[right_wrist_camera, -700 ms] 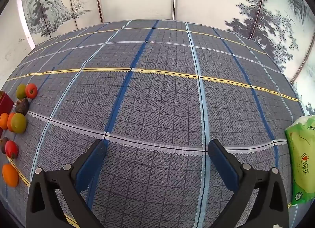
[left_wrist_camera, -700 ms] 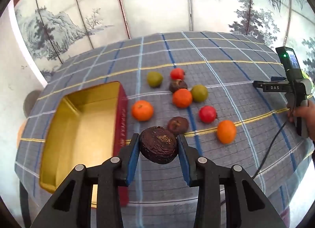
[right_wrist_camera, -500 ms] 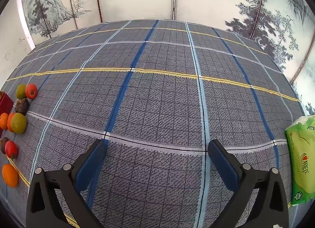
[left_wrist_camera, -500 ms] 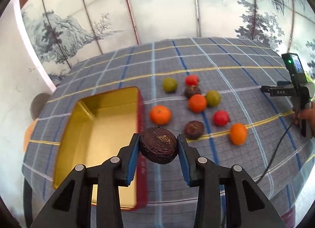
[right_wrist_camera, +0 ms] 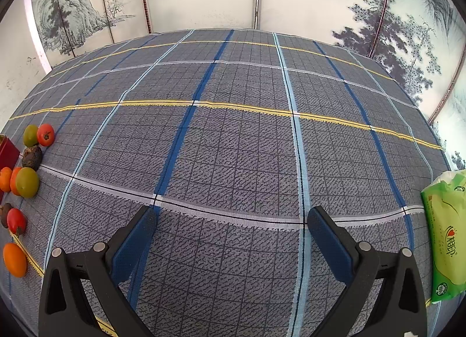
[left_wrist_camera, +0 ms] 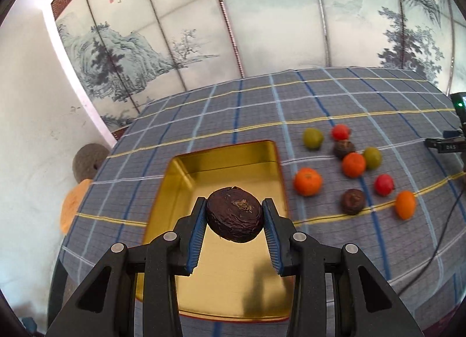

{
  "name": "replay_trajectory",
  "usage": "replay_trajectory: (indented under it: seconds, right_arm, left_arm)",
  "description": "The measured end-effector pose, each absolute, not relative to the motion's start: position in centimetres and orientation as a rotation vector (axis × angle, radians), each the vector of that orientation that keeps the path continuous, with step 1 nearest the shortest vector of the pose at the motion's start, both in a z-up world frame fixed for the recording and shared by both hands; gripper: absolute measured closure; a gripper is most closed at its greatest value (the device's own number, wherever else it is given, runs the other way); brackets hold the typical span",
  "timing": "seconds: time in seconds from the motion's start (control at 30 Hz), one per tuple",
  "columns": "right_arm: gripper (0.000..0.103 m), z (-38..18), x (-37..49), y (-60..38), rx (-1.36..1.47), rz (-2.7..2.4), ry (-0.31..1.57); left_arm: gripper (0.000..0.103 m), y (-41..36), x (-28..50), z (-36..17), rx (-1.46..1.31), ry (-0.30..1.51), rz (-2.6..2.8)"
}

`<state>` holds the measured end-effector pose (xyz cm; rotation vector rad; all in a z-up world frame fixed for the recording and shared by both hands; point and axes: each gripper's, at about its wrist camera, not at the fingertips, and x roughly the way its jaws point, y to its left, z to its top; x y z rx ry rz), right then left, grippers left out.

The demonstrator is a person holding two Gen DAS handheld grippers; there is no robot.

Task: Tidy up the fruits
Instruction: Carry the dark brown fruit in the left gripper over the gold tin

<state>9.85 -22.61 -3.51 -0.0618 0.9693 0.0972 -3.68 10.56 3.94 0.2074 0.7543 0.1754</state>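
Fruit count on the plaid cloth

Three oranges, two red fruits, two green fruits, three wrinkled dark fruits, one gold tin, one green tissue pack.

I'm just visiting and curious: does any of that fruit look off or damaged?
Yes. The dark fruit held in the left gripper over the gold tin is brown and wrinkled, as if shrivelled. Two similar ones lie among the bright fruits on the cloth.
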Motion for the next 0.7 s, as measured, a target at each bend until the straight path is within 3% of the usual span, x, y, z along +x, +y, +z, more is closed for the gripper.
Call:
replay_trajectory:
  seconds: [0.7]
  right_arm:
    - [0.0,-3.5,9.9,-22.6,-0.061,0.097,0.969]
  left_arm:
    - [0.064,15.0,-1.5,1.6,0.195,0.79,0.204]
